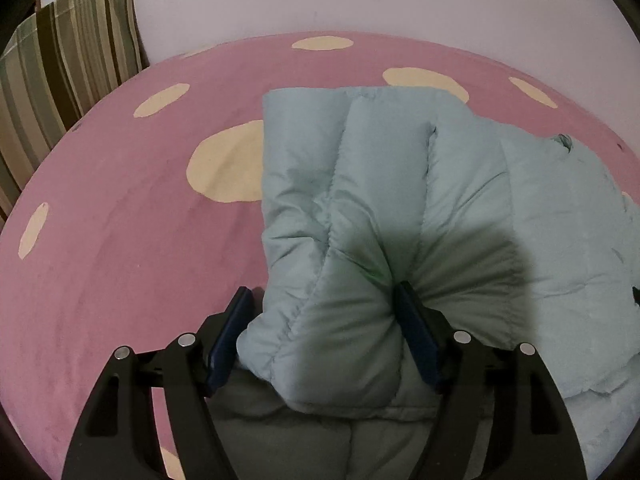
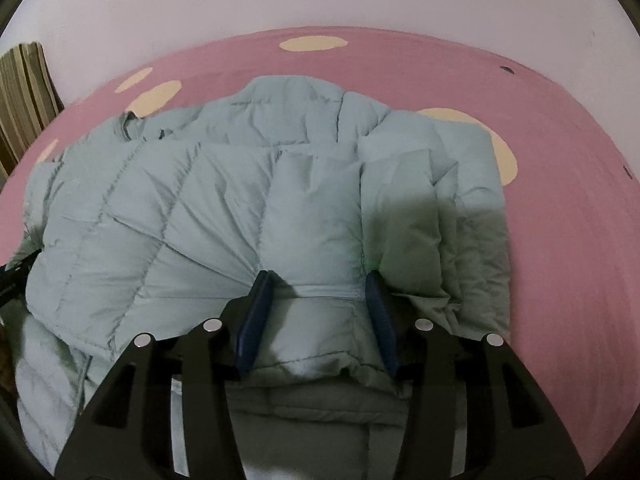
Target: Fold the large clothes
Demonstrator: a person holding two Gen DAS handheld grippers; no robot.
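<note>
Pale blue puffer jacket (image 1: 400, 184) lies partly folded on pink spotted bed (image 1: 120, 272), toward far edge by wall.

Left tool (image 1: 324, 292): jaws wide, thick folded roll of jacket between them; right pad dents fabric, left pad sits just beside it, so firm clamp not clear.

Right tool (image 2: 316, 276): jaws apart, hem of folded panel between pads, no pinch visible.

You release both sides evenly, lift straight off so puffy layers stay stacked, then press fold flat. Striped cushion (image 1: 68, 60) well clear at far left corner.

black fingers (image 1: 420, 336), blue pads, silver screws
</note>
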